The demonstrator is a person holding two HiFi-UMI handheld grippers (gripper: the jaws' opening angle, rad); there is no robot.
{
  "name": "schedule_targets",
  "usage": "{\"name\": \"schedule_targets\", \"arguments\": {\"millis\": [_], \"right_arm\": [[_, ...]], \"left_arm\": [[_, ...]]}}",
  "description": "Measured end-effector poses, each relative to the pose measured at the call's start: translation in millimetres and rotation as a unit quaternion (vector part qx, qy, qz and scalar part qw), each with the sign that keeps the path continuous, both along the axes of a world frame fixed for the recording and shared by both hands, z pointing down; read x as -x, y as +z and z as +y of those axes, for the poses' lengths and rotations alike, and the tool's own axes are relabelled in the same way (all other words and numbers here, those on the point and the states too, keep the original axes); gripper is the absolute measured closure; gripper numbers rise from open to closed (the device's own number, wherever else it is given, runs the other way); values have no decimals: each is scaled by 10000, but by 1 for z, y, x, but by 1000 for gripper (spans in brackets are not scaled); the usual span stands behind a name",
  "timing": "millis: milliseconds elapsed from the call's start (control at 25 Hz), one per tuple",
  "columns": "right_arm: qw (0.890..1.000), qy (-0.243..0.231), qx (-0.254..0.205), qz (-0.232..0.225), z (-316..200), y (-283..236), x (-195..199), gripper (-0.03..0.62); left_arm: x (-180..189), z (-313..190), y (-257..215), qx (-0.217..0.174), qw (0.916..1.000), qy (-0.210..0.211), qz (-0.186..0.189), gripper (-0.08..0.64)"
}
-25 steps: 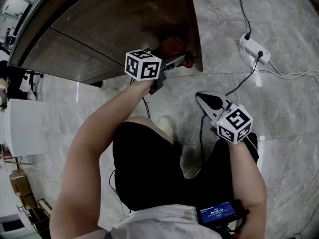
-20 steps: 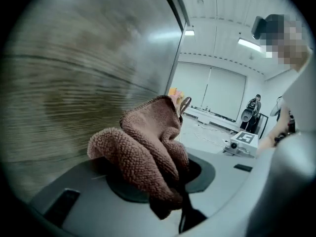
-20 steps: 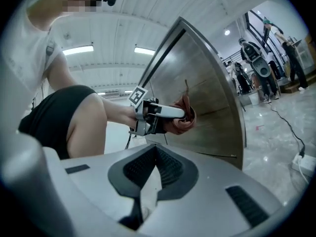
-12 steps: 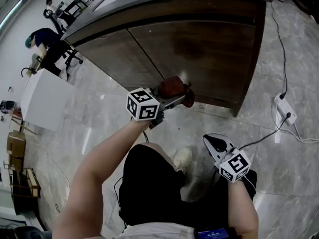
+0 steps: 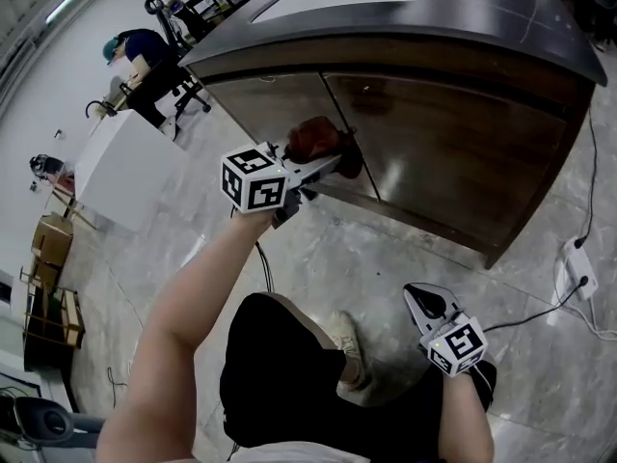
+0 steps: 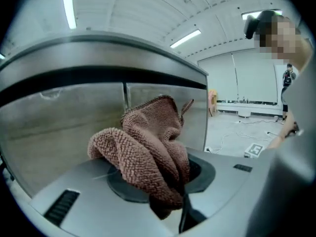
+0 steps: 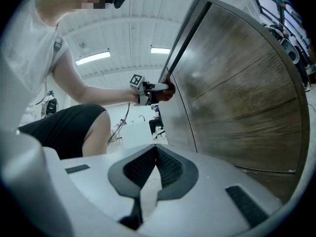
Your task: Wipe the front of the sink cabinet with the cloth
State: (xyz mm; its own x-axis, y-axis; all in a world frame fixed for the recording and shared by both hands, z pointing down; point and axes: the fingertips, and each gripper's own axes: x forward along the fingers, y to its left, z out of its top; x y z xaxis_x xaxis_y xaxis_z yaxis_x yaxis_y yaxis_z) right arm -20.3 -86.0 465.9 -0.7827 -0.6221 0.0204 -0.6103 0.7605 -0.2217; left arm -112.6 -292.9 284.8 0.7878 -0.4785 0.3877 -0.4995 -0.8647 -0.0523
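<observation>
The sink cabinet [image 5: 443, 152] has brown wooden doors under a dark countertop. A reddish-brown cloth [image 5: 313, 140] is pressed against its front, close to the seam between two doors. My left gripper [image 5: 331, 163] is shut on that cloth. In the left gripper view the bunched cloth [image 6: 148, 149] fills the jaws, with the cabinet front [image 6: 54, 127] right behind it. My right gripper [image 5: 428, 306] hangs low over the floor, away from the cabinet, shut and empty. The right gripper view shows its own tips [image 7: 155, 148] together, with the cabinet [image 7: 237, 93] alongside and the cloth [image 7: 168, 89] far off.
A white power strip [image 5: 576, 266] with cables lies on the marble floor right of the cabinet. A white box [image 5: 125, 167] stands to the left, and a person [image 5: 135, 51] sits among chairs beyond it. My shoe [image 5: 344, 340] is near the cabinet base.
The left gripper has carried the cloth from the cabinet's lower right corner leftward and up along the front to the door seam. The right gripper has stayed low and shut.
</observation>
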Motion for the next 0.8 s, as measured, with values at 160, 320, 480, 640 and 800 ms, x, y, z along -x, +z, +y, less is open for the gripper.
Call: {"name": "schedule_targets", "arguments": {"millis": [160, 320, 480, 640, 800], "right_arm": [[9997, -226, 28, 81, -2, 13, 16, 580], [9998, -153, 147, 29, -13, 27, 27, 580], [9996, -52, 241, -102, -18, 28, 31, 580], [9994, 177, 293, -17, -24, 10, 26, 580], [9997, 151, -18, 201, -44, -27, 23, 580]], "left_arm": [[10, -24, -67, -362, 9972, -480, 448, 433], [4, -45, -88, -518, 9943, -829, 433, 433], [10, -54, -88, -299, 9916, -1117, 577, 434], [33, -62, -88, -280, 9892, -1357, 485, 434], [49, -74, -91, -349, 9861, -1506, 600, 434]]}}
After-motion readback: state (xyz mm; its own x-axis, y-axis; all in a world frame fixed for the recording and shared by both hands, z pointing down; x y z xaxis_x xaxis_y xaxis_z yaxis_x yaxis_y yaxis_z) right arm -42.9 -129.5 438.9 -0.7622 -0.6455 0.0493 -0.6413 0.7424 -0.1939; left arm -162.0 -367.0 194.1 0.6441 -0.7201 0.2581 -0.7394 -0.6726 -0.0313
